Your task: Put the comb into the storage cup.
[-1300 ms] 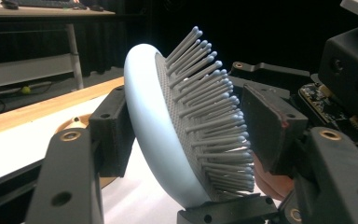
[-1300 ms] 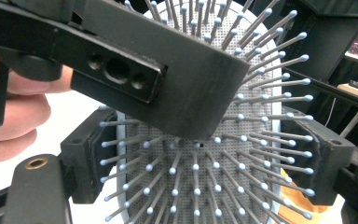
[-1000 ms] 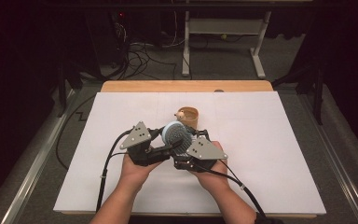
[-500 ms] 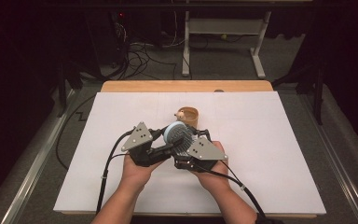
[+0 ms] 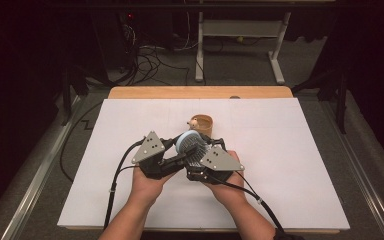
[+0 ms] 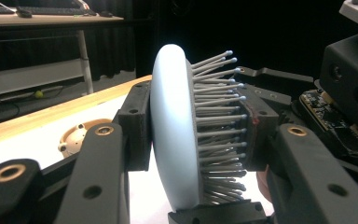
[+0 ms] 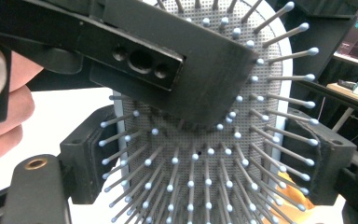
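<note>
A light-blue hairbrush [image 5: 190,145] with grey ball-tipped bristles is held up over the white table between both grippers. My left gripper [image 5: 182,154] has just been closing. In the left gripper view one pad presses the hairbrush's [image 6: 172,130] smooth back and the other presses the bristle tips, so my left gripper [image 6: 196,130] is shut on it. In the right gripper view my right gripper [image 7: 205,158] clamps the brush head [image 7: 191,140] across its width, bristles facing the camera. One left jaw crosses the bristles there.
A small round wooden cup [image 5: 202,124] stands just beyond the grippers, with a little wooden ball at its rim, and shows as the cup [image 6: 77,137] in the left gripper view. White sheet [image 5: 280,175] covers the table. Cables and a desk frame lie on the floor behind.
The left gripper's jaws have drawn together onto the brush head. Both hands stay in about the same place.
</note>
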The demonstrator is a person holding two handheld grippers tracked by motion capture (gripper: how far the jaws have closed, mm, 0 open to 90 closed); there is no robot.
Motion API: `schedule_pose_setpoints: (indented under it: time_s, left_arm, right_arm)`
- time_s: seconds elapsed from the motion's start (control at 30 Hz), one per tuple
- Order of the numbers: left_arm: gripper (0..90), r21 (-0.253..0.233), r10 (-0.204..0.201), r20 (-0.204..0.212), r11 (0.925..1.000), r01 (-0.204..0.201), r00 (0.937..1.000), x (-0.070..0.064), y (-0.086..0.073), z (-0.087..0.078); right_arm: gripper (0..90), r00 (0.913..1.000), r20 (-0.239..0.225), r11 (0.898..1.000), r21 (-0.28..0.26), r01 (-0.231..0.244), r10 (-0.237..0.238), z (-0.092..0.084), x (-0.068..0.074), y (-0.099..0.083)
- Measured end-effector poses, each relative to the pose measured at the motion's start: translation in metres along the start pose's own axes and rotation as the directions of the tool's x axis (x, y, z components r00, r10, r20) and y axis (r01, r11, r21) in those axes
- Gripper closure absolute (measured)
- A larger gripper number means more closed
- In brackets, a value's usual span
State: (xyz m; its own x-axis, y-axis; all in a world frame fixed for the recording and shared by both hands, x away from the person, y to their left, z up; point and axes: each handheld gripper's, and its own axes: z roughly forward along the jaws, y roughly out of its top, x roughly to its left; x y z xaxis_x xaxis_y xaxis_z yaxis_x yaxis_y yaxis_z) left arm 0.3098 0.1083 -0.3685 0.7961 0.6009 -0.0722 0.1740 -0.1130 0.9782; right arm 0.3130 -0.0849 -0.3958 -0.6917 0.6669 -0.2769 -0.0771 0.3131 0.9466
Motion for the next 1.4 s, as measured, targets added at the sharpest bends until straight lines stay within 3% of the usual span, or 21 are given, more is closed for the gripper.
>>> schedule_pose_setpoints:
  time_s: [0.33,0.57,0.97,1.4]
  left_arm:
    - [55.8,-0.014,-0.003,-0.003,0.9999,0.003,1.0,0.003,0.0,-0.003]
    - [55.8,-0.021,0.009,-0.014,0.9997,-0.009,0.9999,0.005,0.0,-0.004]
    - [55.9,-0.033,0.04,-0.022,0.9986,-0.041,0.9989,0.009,0.001,-0.006]
    - [55.8,-0.054,0.031,-0.045,0.998,-0.034,0.9985,0.017,-0.002,-0.014]
  right_arm:
    - [17.1,0.9996,-0.019,1.0,0.011,-0.019,0.019,0.002,-0.001,0.001]
    - [0.2,0.9971,-0.045,0.997,0.056,-0.059,0.062,0.006,-0.003,-0.003]
    - [0.1,0.9933,-0.065,0.993,0.081,-0.09,0.095,0.001,-0.006,-0.008]
    - [0.1,0.9921,-0.054,0.99,0.093,-0.108,0.114,-0.014,-0.015,-0.019]
